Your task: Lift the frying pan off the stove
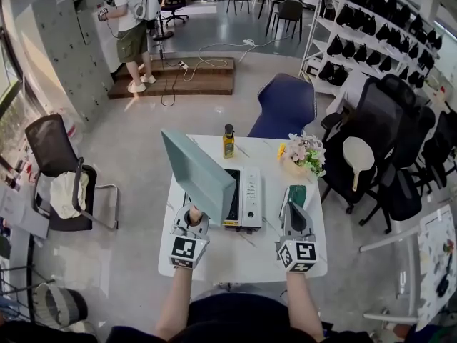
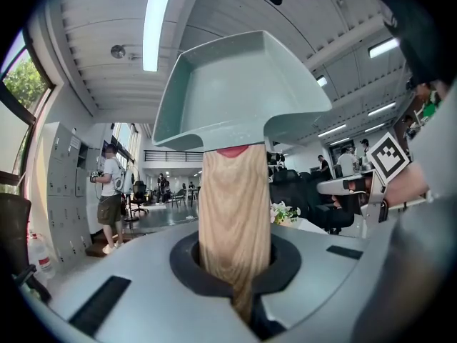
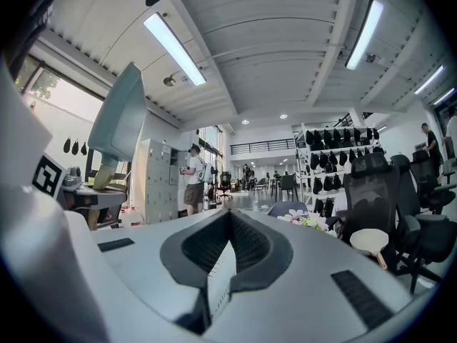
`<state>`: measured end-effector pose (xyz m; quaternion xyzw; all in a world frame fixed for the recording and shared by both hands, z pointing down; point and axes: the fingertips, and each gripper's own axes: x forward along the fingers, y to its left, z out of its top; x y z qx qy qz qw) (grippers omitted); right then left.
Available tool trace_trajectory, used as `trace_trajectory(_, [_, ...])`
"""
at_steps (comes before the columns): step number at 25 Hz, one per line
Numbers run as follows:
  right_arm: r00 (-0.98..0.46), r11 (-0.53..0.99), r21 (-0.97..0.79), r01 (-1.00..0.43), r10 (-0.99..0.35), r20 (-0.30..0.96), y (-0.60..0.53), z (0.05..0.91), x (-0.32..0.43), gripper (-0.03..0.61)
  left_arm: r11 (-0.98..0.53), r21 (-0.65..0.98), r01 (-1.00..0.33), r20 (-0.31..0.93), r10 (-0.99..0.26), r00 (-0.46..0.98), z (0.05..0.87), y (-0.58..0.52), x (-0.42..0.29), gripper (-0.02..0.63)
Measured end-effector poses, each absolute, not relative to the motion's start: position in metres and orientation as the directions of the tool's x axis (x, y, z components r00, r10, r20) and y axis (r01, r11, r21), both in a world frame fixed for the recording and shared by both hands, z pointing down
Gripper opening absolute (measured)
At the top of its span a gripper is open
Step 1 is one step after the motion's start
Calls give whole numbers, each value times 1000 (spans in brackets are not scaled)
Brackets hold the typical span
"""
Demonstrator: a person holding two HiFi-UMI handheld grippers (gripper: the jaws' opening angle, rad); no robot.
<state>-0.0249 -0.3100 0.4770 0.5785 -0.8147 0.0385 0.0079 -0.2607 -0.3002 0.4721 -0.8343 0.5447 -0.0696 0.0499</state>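
Pale teal pan (image 1: 198, 176) with a light wood-grain handle (image 2: 234, 220); black-and-white stove (image 1: 251, 195); white counter (image 1: 239, 261).

My white table (image 1: 235, 259) sits on a pale grey floor (image 1: 128, 256) in a big open office. Grey lockers (image 1: 68, 48) line the left wall, a black mesh chair (image 1: 53, 148) near them. A blue chair (image 1: 284, 106) stands past the table's far edge, shelves (image 1: 371, 27) of black items on the right, strip lights (image 3: 175, 48) overhead.

Grey hand-held grippers (image 1: 191, 216) (image 1: 295, 209), black-white marker cubes (image 1: 184, 251) (image 1: 300, 254)
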Motion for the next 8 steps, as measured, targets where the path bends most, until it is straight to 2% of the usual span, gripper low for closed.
trace_trajectory(8, [-329, 326, -50, -944, -943, 51, -311, 476, -27, 2, -397, -162, -903, 69, -918, 391, 475, -298, -264, 15])
